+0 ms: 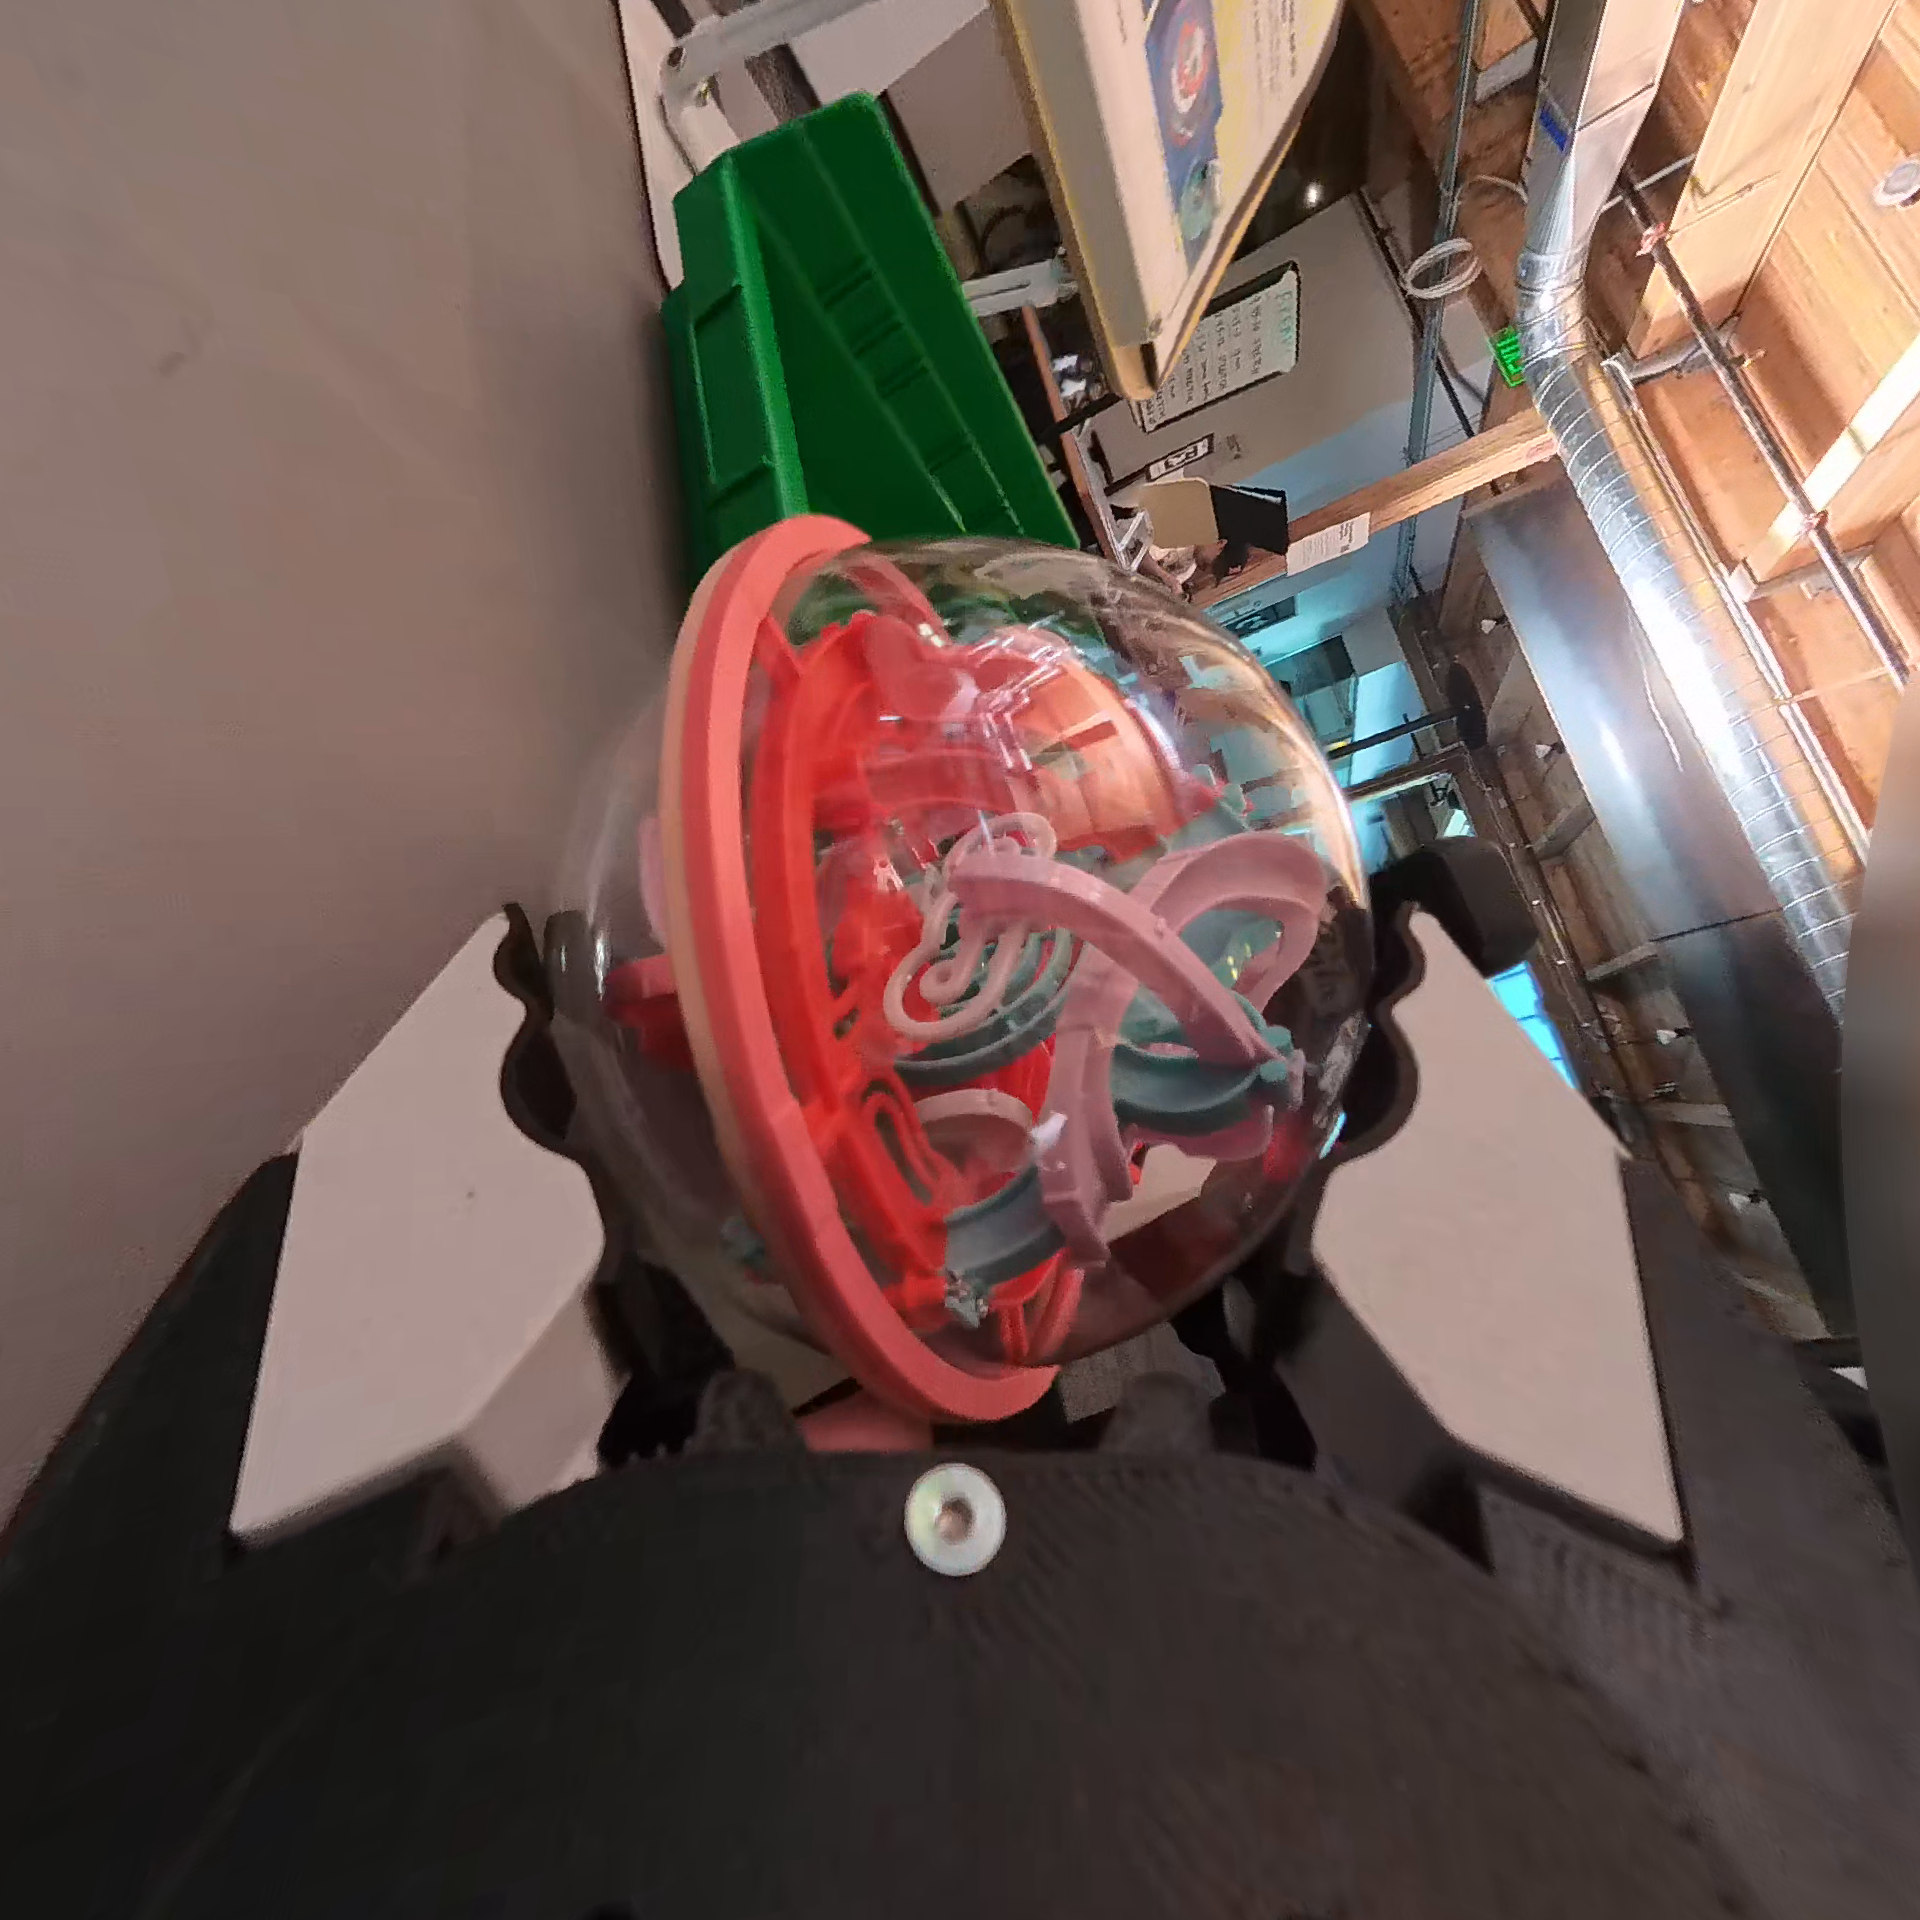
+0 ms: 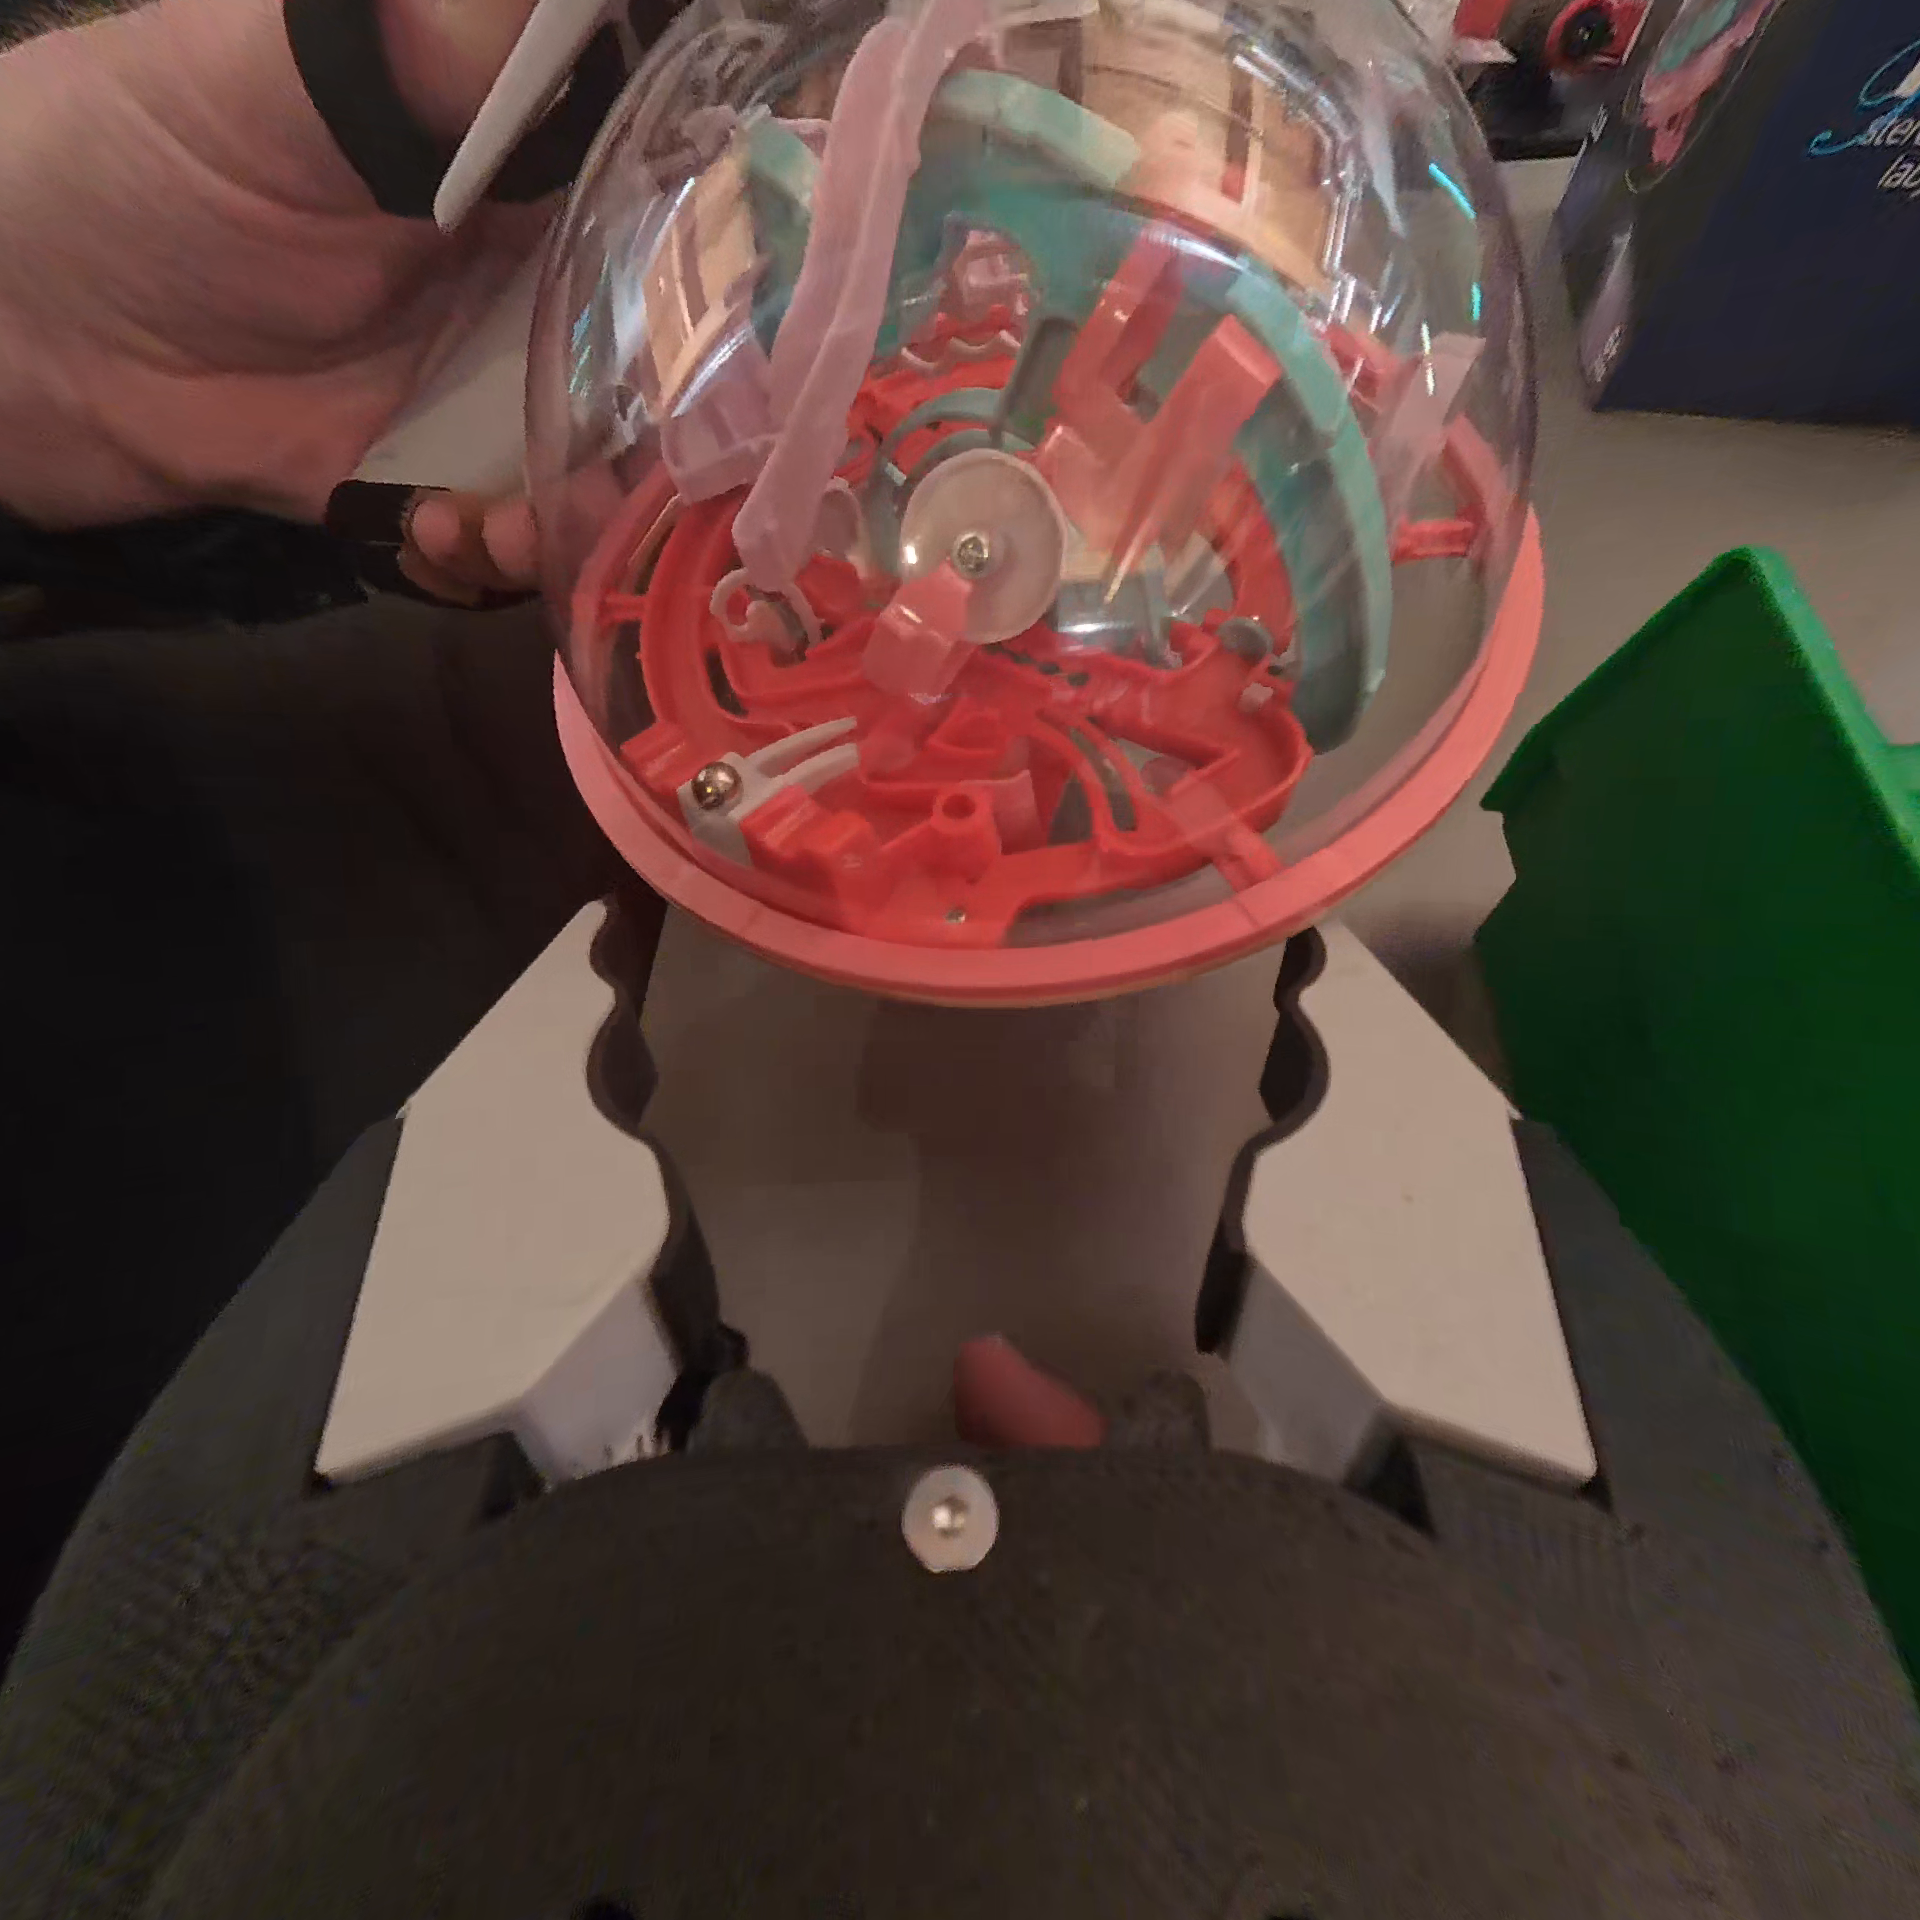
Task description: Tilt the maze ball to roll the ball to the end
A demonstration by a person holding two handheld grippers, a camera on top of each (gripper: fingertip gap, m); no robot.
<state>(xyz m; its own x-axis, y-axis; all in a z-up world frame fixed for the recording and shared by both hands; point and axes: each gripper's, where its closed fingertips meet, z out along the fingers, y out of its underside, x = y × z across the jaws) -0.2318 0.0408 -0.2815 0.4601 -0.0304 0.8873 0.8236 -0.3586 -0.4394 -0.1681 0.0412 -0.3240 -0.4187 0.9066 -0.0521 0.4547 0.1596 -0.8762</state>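
Observation:
The maze ball point(image 1: 966, 935) is a clear sphere with a pink ring around its middle and red, pink and teal tracks inside. My left gripper point(image 1: 961, 966) is shut on it, one finger on each side of the sphere. In the right wrist view the maze ball point(image 2: 1029, 468) sits at my right gripper point(image 2: 956, 977), whose fingers close on the clear lower half below the ring. A small steel ball point(image 2: 715, 784) rests in a grey-white track piece near the ring, at the front left. The left gripper's white fingertip point(image 2: 499, 125) touches the sphere's upper left.
A green plastic bin point(image 1: 831, 364) stands just behind the ball; it also shows at the right of the right wrist view point(image 2: 1714, 935). A dark blue box point(image 2: 1745, 208) stands at the back right. A person's hand point(image 2: 187, 260) holds the left gripper. The pale table point(image 1: 312, 416) lies beneath.

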